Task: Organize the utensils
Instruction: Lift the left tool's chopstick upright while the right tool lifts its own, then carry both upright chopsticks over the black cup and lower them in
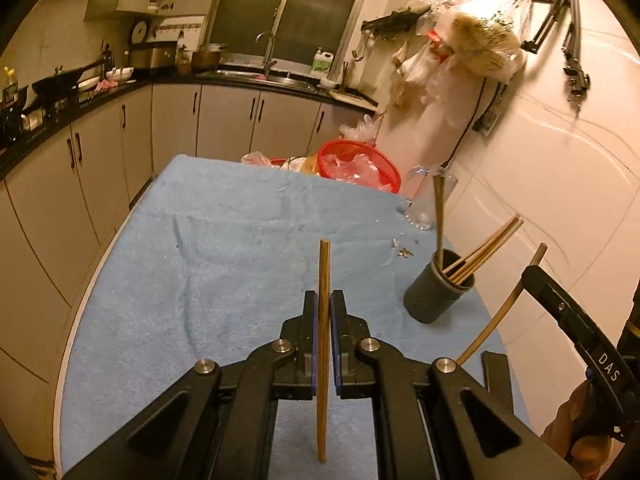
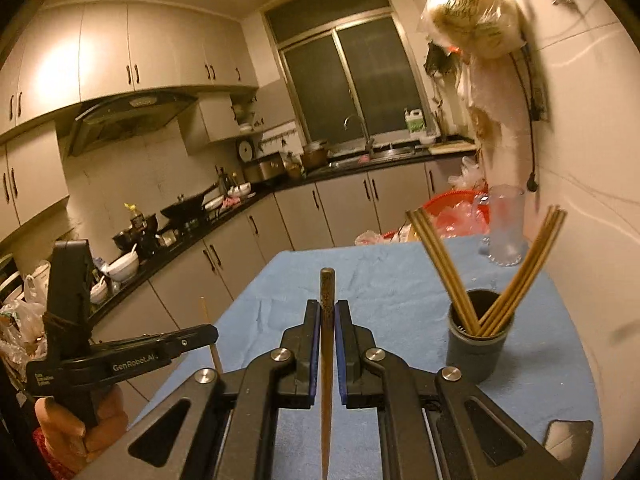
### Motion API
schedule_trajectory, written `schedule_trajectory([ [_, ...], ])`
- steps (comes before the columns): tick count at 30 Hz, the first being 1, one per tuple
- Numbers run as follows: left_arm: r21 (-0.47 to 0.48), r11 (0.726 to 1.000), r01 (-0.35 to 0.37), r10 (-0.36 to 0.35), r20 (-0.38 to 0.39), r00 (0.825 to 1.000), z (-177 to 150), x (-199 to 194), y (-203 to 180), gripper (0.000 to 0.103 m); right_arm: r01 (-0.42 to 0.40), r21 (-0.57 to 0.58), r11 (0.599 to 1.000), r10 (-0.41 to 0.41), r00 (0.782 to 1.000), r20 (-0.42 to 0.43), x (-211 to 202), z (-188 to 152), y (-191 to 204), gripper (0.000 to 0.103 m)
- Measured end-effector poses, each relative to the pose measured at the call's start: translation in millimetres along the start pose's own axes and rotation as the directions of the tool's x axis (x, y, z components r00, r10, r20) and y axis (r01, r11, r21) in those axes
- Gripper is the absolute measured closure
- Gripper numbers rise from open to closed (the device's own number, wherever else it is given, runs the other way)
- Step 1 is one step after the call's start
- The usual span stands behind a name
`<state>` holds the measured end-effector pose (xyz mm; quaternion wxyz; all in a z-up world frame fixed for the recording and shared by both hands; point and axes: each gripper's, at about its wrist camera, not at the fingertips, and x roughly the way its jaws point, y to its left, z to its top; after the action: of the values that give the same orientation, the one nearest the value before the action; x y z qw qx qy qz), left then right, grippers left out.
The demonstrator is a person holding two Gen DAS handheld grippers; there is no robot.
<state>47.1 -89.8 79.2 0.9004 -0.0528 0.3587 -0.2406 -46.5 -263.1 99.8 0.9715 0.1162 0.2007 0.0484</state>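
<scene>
My left gripper [image 1: 324, 300] is shut on a wooden chopstick [image 1: 323, 272] that stands upright between its pads, above the blue towel [image 1: 200, 260]. My right gripper [image 2: 327, 308] is shut on a darker wooden chopstick [image 2: 327, 284], also upright. A dark grey cup [image 1: 434, 294] stands on the towel at the right and holds several chopsticks [image 1: 486, 246]. In the right wrist view the cup [image 2: 474, 350] is right of my gripper, with chopsticks [image 2: 532, 272] fanning out both ways. The right gripper's body [image 1: 576, 328] shows at the left wrist view's right edge with its chopstick [image 1: 504, 308].
A clear glass mug [image 2: 505, 226] stands beyond the cup near the tiled wall. A red basket [image 1: 360, 164] with plastic bags sits at the table's far end. Small scraps [image 1: 404, 250] lie on the towel. Kitchen cabinets [image 1: 100, 160] run along the left.
</scene>
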Motion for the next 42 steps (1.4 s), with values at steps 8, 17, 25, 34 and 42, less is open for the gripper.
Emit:
schedule_trajectory([
  [8, 0.016, 1.000, -0.001, 0.001, 0.012, 1.000, -0.5, -9.3, -8.1, 0.097, 0.002, 0.025, 1.000, -0.003, 1.000, 0.029, -22.6, -1.8, -10.0, 0.095],
  [17, 0.029, 1.000, 0.008, -0.009, 0.027, 1.000, 1.0, -16.7, -12.9, 0.097, 0.021, 0.037, 0.999, -0.023, 0.999, 0.044, -32.8, -0.7, -14.8, 0.095],
  [25, 0.039, 0.999, 0.012, -0.014, 0.035, 0.999, 3.6, -21.4, -16.1, 0.097, 0.033, 0.044, 0.999, -0.035, 0.998, 0.051, -34.2, 0.0, -17.6, 0.095],
  [34, 0.052, 0.999, 0.016, -0.018, 0.035, 0.999, 5.3, -22.9, -20.7, 0.097, 0.055, 0.053, 0.997, -0.059, 0.996, 0.067, -38.9, 2.9, -23.8, 0.095],
  [42, 0.067, 0.997, 0.027, -0.029, 0.035, 0.999, 8.6, -24.4, -28.0, 0.097, 0.084, 0.084, 0.993, -0.092, 0.991, 0.096, -51.4, 8.2, -40.4, 0.095],
])
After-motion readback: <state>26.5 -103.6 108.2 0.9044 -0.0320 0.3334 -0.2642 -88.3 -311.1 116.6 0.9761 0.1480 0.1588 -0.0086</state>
